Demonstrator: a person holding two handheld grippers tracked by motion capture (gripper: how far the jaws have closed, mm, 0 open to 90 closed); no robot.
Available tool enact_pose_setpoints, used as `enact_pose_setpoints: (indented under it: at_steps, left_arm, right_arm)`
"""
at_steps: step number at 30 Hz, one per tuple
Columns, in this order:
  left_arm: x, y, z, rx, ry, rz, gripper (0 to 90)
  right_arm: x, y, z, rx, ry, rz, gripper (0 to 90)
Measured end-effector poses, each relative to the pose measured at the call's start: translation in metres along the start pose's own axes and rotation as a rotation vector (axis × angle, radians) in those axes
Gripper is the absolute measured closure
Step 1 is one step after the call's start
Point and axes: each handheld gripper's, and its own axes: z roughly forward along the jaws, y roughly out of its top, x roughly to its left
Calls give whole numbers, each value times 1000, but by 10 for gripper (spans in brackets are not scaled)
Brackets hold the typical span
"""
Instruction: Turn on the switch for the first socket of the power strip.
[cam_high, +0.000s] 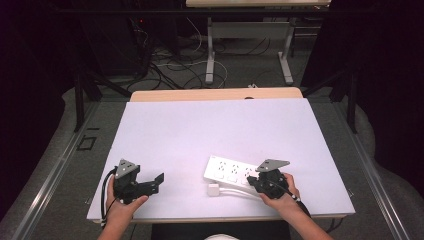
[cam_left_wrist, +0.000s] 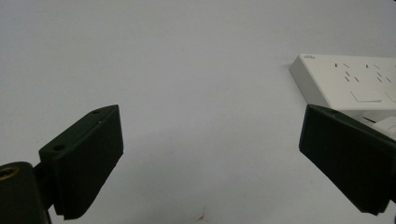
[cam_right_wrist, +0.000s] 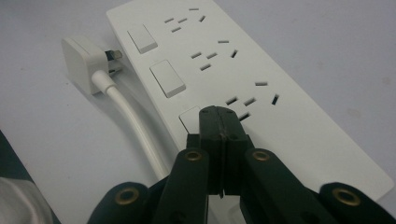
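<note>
Three sockets, each with its own rocker switch, line the white power strip (cam_right_wrist: 243, 79), which lies flat on the white table sheet (cam_high: 200, 130). The right gripper (cam_right_wrist: 220, 122) sits over the strip's near end, its jaws pressed fully together with nothing between them, tips at the nearest switch (cam_right_wrist: 189, 117); whether they touch it I cannot tell. Just to the left of those jaws the strip's white plug (cam_right_wrist: 84, 63) lies on the sheet, its cable (cam_right_wrist: 130, 121) running back beside the strip. Well apart on the other side, the left gripper (cam_left_wrist: 210, 158) rests wide open and empty, the strip's end beyond its right-hand jaw.
</note>
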Motion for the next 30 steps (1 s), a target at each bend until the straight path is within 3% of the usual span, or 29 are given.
enact_pose_setpoints:
  at_steps: [7,9,24,26,30]
  left_arm:
    - [0,0,0,0,0,0,62]
    - [0,0,0,1,1,0,62]
    - [0,0,1,4,2,-1,64]
    - [0,0,1,6,2,-4,64]
    - [0,0,1,3,0,-4,64]
  right_arm:
    - [0,0,1,22,0,-10,900]
    - [0,-1,2,-2,-1,-6,900]
    - [-3,-2,-1,-9,10,11,900]
    - [-4,-3,0,-38,15,15,893]
    - [-4,-2,-3,-18,5,21,877]
